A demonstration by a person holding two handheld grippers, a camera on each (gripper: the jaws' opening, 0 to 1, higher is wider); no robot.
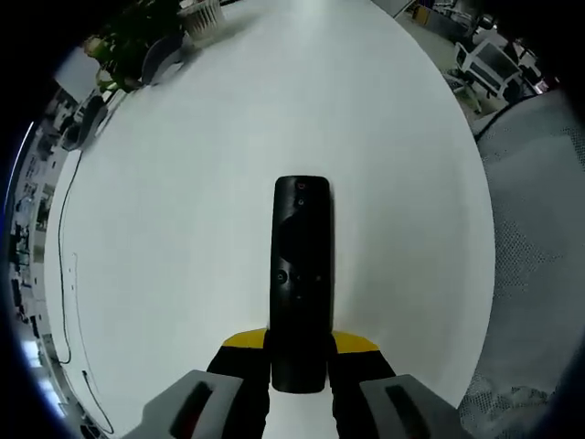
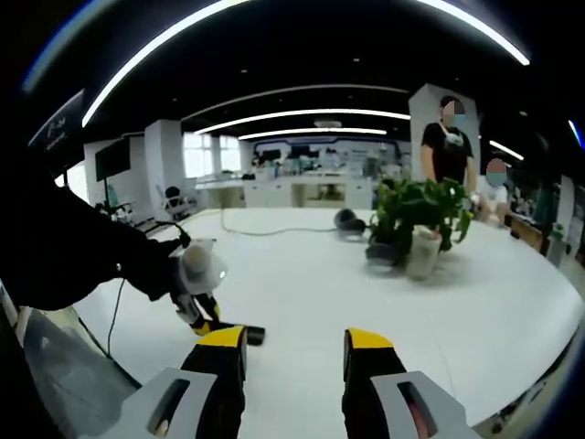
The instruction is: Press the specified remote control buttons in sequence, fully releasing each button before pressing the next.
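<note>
The left tongs [image 1: 299,366] clamp the near end of a black remote [image 1: 301,274] lying on the white counter [image 1: 183,229], while the right tongs [image 2: 294,352] hang open well above it, no button yet being pressed.

Left gripper view: camera rides close above table [image 1: 183,238], tilted down, facing along remote [image 1: 301,279] lying lengthwise between own jaws; plant [image 1: 137,37] at far edge.

Right gripper view: camera low over same table [image 2: 302,274], facing level across room toward plant [image 2: 416,215] and 2 people beyond; near.

Shared: white table, plant, left gripper [image 2: 206,315] with remote [image 2: 249,335] end, seen at left of right gripper view.
</note>
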